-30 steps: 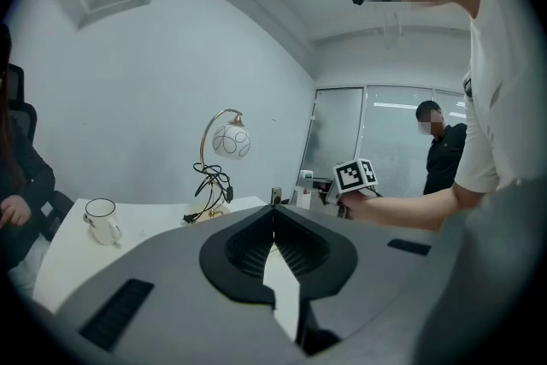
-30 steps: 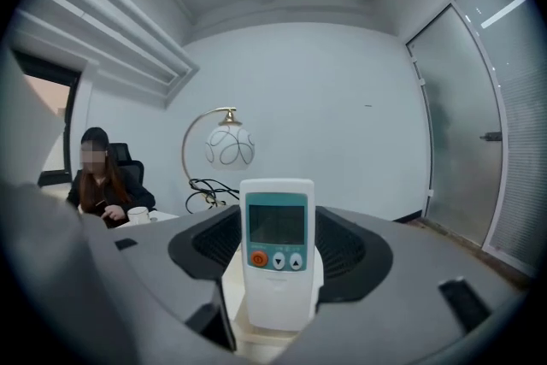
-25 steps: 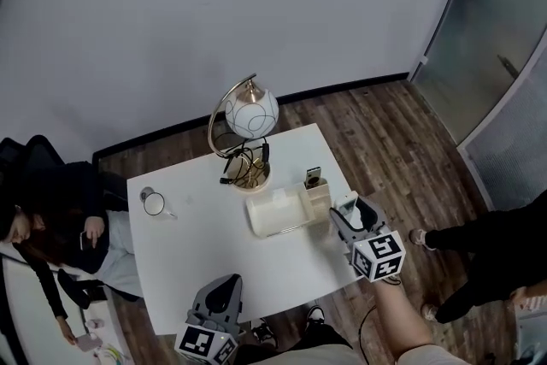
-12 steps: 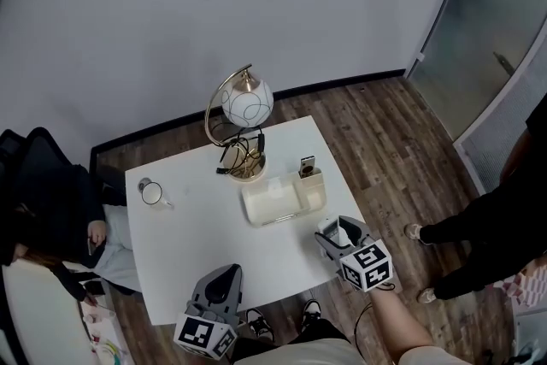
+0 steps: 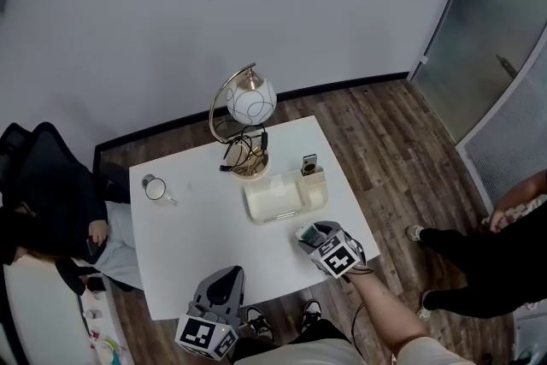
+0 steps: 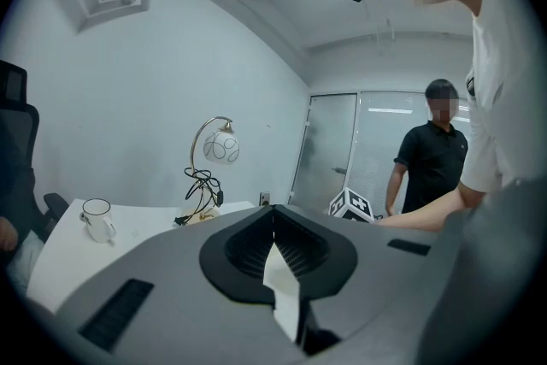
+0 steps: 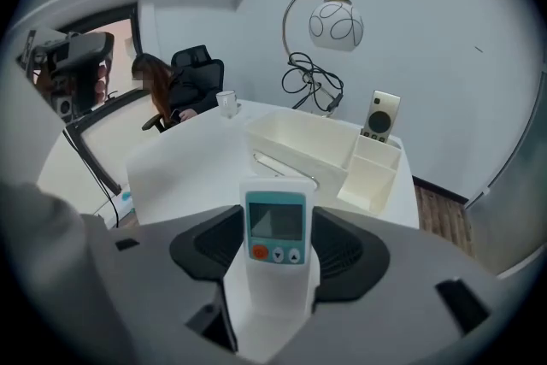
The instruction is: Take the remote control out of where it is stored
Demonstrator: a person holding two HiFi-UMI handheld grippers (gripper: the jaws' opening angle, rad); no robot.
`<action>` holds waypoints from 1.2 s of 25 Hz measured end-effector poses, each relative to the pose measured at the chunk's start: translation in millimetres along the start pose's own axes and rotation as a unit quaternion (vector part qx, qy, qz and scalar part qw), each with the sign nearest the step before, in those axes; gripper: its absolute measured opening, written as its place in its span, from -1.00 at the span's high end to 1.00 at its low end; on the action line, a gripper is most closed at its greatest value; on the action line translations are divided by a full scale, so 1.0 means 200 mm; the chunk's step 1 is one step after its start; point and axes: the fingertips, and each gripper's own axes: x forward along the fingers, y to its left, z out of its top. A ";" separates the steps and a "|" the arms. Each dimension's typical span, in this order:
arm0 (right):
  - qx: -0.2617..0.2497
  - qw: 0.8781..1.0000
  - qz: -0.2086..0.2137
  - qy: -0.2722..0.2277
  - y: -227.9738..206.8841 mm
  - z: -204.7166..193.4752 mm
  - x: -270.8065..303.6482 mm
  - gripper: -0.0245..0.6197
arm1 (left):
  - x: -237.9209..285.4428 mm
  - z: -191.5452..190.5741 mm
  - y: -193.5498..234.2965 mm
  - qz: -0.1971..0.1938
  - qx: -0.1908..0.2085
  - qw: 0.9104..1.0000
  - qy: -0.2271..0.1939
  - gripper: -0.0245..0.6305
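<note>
A white remote control (image 7: 275, 222) with a small screen, an orange button and two grey buttons stands upright between the jaws of my right gripper (image 7: 275, 249), which is shut on it. In the head view that right gripper (image 5: 314, 235) hovers over the white table (image 5: 197, 244), just in front of the white organiser tray (image 5: 261, 209). A second, grey-and-black remote (image 7: 379, 115) stands in the organiser's small end compartment (image 7: 369, 175). My left gripper (image 5: 222, 282) hangs at the table's near edge, jaws together, holding nothing.
A globe lamp (image 5: 250, 101) with tangled black cables (image 5: 242, 160) stands at the table's far side, and a white mug (image 5: 155, 188) stands at the far left. A seated person (image 5: 51, 214) is left of the table; another person (image 5: 500, 248) stands at the right.
My right gripper has drawn back from the organiser's right end toward the near left, carrying the white remote. The left gripper has stayed put.
</note>
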 end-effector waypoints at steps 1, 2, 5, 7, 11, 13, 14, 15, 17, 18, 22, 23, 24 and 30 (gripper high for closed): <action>-0.003 1.000 0.000 0.003 0.00 0.00 0.03 0.12 | -0.01 0.00 0.00 0.002 -0.001 1.000 0.001 0.91; -0.008 1.000 -0.002 0.007 0.01 0.00 0.05 0.12 | -0.02 -0.01 0.01 0.004 -0.001 1.000 0.002 0.90; -0.020 1.000 -0.004 0.021 0.01 -0.01 0.11 0.13 | -0.03 -0.03 0.02 0.010 -0.004 1.000 0.005 0.91; -0.028 0.999 -0.002 0.034 0.02 -0.03 0.15 0.13 | -0.05 -0.04 0.04 0.014 -0.007 1.000 0.007 0.90; -0.047 0.997 0.008 0.064 0.04 -0.11 0.25 0.13 | -0.07 -0.05 0.05 0.020 -0.009 1.000 0.010 0.91; -0.055 0.995 0.014 0.080 0.06 -0.15 0.29 0.13 | -0.08 -0.06 0.07 0.024 -0.009 1.000 0.011 0.90; -0.058 0.994 0.017 0.086 0.06 -0.17 0.31 0.13 | -0.08 -0.06 0.08 0.026 -0.009 1.000 0.012 0.90; -0.060 0.994 0.019 0.091 0.07 -0.18 0.32 0.13 | -0.08 -0.06 0.08 0.027 -0.010 1.000 0.012 0.91; -0.064 0.993 0.020 0.093 0.07 -0.19 0.35 0.13 | -0.08 -0.06 0.10 0.029 -0.010 0.999 0.012 0.91; -0.064 0.994 0.020 0.092 0.08 -0.19 0.35 0.13 | -0.08 -0.05 0.10 0.029 -0.010 0.999 0.012 0.90; -0.059 0.995 0.020 0.084 0.07 -0.18 0.36 0.13 | -0.07 -0.05 0.11 0.027 -0.008 1.000 0.013 0.90; -0.059 0.995 0.020 0.083 0.08 -0.18 0.36 0.13 | -0.07 -0.05 0.11 0.026 -0.008 1.000 0.012 0.90; -0.059 0.995 0.021 0.083 0.08 -0.18 0.36 0.13 | -0.07 -0.05 0.11 0.025 -0.008 1.000 0.012 0.90; -0.067 0.996 0.020 0.063 0.08 -0.17 0.34 0.13 | -0.06 -0.04 0.10 0.023 -0.011 1.000 0.014 0.91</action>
